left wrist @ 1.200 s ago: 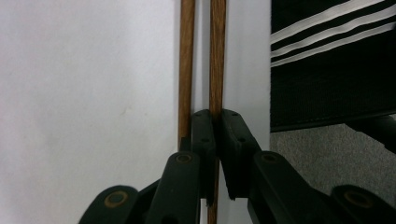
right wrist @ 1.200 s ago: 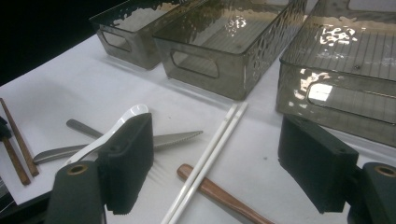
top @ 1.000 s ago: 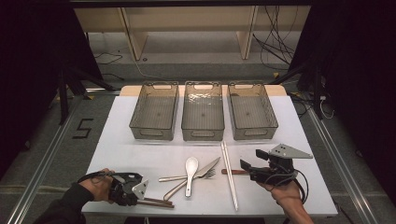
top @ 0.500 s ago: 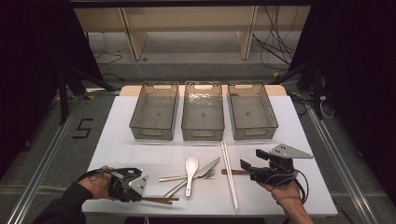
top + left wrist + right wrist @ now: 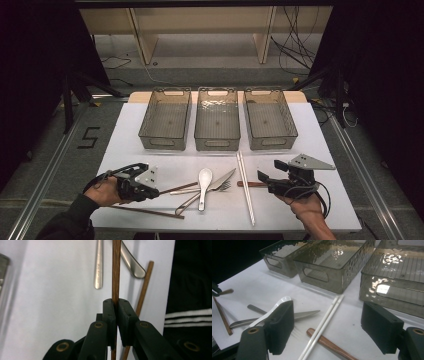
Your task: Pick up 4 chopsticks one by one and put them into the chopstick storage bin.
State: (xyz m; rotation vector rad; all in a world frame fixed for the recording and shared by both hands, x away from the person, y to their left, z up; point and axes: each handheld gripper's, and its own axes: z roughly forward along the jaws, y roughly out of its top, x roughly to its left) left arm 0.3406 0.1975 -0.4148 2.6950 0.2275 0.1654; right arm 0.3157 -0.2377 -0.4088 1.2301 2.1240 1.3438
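Note:
My left gripper (image 5: 156,189) is shut on a brown wooden chopstick (image 5: 179,188) near the table's front left. The stick runs right toward the cutlery pile, and in the left gripper view the chopstick (image 5: 115,275) stands clamped between the black pads (image 5: 110,312). A second brown chopstick (image 5: 150,211) lies flat by the front edge. My right gripper (image 5: 264,179) hovers at the front right, open with nothing between its fingers. In the right gripper view, that gripper (image 5: 329,315) hangs over a pair of white chopsticks (image 5: 325,318) and a brown wooden handle (image 5: 329,343).
Three smoky clear bins (image 5: 166,120), (image 5: 217,120), (image 5: 270,119) stand side by side at the back of the white table (image 5: 325,150). A white spoon (image 5: 204,179), a knife (image 5: 222,179) and a fork (image 5: 192,200) lie crossed at front centre.
My left gripper has risen a little with the brown chopstick held in it. The right gripper has stayed in place.

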